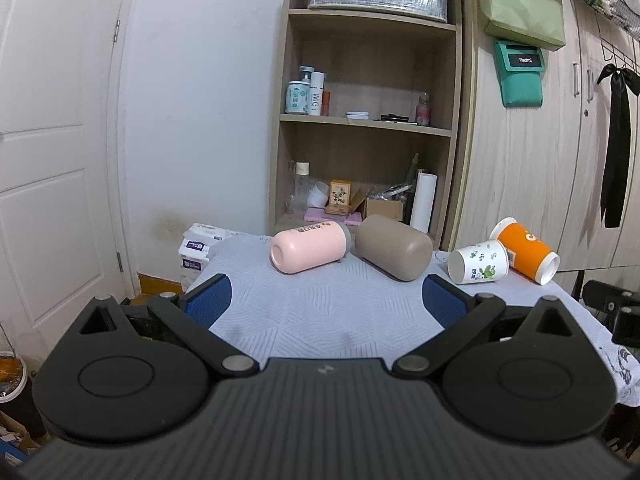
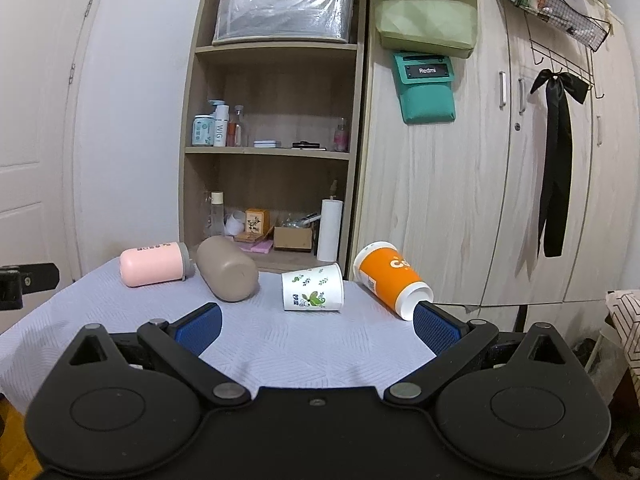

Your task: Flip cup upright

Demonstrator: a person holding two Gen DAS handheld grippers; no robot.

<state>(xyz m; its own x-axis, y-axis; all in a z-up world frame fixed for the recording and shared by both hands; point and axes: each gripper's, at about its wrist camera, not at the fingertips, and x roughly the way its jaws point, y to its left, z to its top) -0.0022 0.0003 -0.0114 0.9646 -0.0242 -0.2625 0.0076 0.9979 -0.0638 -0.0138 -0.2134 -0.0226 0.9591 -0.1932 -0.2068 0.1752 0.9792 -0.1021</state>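
Both claws are spread wide with nothing between the blue pads, hanging over the near edge of the surface (image 2: 120, 320), which has a pale grey patterned cloth on it. From the right wrist view, the right claw (image 2: 318, 322) has the white cup with green leaf print (image 2: 313, 288) lying on its side just ahead of the gap, and the orange cup (image 2: 390, 278) is tipped over too, its white end sitting right by the right-hand pad. From the left wrist view, the left claw (image 1: 327, 298) is further back from its stuff: the pink cup (image 1: 308, 249) and the taupe cup (image 1: 394, 253) are both on their sides out ahead, touching or nearly so, with open cloth between them and the pads. Behind everything there's a wooden shelf unit (image 1: 366, 120) full of bottles and boxes.
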